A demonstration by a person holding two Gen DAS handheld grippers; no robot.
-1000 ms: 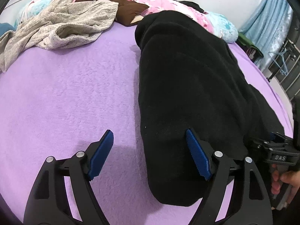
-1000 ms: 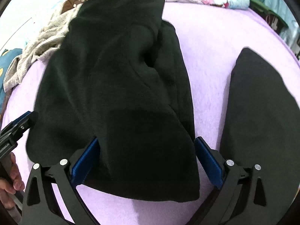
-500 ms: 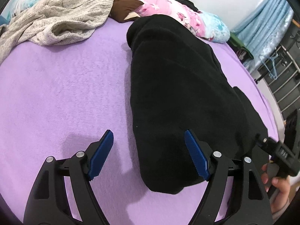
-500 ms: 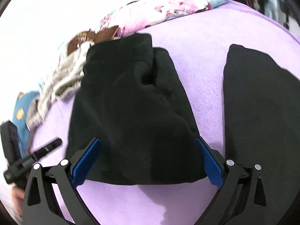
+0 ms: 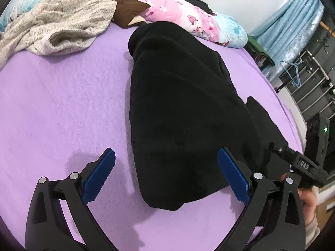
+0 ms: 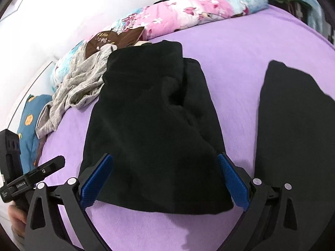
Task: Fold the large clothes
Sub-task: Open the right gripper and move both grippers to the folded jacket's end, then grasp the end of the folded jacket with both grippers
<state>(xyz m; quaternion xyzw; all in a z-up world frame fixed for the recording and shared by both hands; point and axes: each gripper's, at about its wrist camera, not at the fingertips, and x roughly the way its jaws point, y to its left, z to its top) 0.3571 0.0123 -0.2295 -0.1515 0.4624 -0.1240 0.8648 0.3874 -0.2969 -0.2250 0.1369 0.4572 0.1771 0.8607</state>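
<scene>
A large black fleece garment [image 5: 180, 113] [image 6: 150, 121] lies partly folded on the purple bed [image 5: 62, 104] [image 6: 240, 67]. My left gripper [image 5: 166, 176] hovers above its near hem, jaws opening wide, nothing gripped between the blue pads. My right gripper [image 6: 165, 181] hangs over the garment's near edge, also open, its pads clear of the cloth. A second black part [image 6: 297, 129] spreads to the right in the right wrist view. Each view shows the other gripper at its edge, held by a hand [image 5: 309, 200].
A grey knit garment [image 5: 54, 27] [image 6: 77, 87] is bunched at the bed's far left. A pink and blue floral quilt [image 5: 188, 18] [image 6: 188, 10] lines the back. Blue curtain and metal rack with a hanger [image 5: 293, 73] stand at the right.
Both grippers have risen and drawn back from the black garment, so more of the bed shows. The left jaws stand slightly wider.
</scene>
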